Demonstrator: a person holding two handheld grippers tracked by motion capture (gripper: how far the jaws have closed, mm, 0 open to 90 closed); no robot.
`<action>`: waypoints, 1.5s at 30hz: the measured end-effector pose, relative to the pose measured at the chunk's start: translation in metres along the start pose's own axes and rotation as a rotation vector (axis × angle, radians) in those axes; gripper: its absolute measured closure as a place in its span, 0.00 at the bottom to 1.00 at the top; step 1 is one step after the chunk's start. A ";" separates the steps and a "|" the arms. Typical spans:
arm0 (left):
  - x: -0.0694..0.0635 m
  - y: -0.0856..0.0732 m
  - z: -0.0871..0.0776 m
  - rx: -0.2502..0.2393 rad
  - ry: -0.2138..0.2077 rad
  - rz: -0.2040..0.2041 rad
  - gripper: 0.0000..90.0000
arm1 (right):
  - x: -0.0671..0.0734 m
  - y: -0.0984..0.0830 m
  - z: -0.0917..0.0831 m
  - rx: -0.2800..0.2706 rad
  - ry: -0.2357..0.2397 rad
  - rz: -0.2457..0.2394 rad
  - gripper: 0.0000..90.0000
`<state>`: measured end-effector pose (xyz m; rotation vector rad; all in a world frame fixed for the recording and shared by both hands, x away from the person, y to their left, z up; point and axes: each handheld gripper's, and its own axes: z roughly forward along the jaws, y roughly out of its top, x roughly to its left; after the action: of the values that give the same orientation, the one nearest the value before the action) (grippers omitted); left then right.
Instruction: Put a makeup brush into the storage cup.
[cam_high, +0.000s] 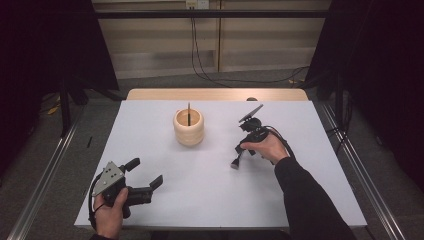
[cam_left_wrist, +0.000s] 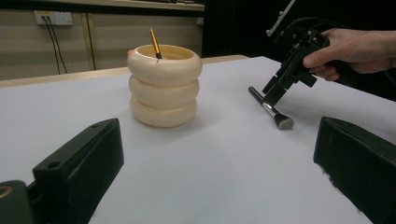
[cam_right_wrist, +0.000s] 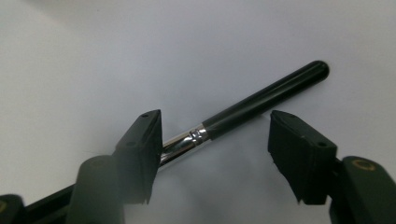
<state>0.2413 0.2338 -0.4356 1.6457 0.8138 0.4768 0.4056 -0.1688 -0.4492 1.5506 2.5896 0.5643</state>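
The right gripper (cam_high: 239, 156) points down at the tabletop (cam_high: 210, 195), its jaws set astride a makeup brush (cam_right_wrist: 243, 112) that lies flat on the white surface. In the right gripper view the jaws stand partly apart: one jaw sits right against the silver ferrule (cam_right_wrist: 184, 141) of the brush, while the other stands clear of the black handle with bare tabletop showing between. The pads do not yet press on the brush from both sides. The brush lies in the right half of the tabletop, roughly midway between the far and near edges, well apart from the right edge. In the left gripper view its flat bristle end (cam_left_wrist: 283, 122) points toward the near edge and the handle runs up under the right gripper (cam_left_wrist: 275, 93).

The person's right hand (cam_high: 267, 147) wraps the body of that gripper, a dark sleeve running back to the near edge.

The left gripper (cam_high: 145, 182) rests low near the near left corner, held in the left hand (cam_high: 107, 207); its jaws are spread wide with nothing between them, facing the middle of the tabletop.

A cream ribbed holder (cam_high: 189, 127), shaped like three stacked rings, stands upright near the far edge, slightly left of centre. A thin gold-and-black stick (cam_left_wrist: 155, 44) leans inside it, its tip rising above the rim.
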 end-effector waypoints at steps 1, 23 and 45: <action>0.000 0.000 0.000 -0.001 0.003 0.002 0.02 | 0.001 0.000 0.001 0.000 -0.001 0.016 0.44; 0.000 0.000 0.000 0.004 0.001 0.004 0.02 | 0.000 0.005 0.007 0.067 -0.085 0.071 0.82; 0.001 0.000 0.000 -0.001 0.012 -0.013 0.02 | -0.004 0.008 0.002 0.119 -0.088 0.072 0.89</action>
<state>0.2415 0.2345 -0.4358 1.6367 0.8330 0.4786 0.4148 -0.1686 -0.4486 1.6689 2.5536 0.3451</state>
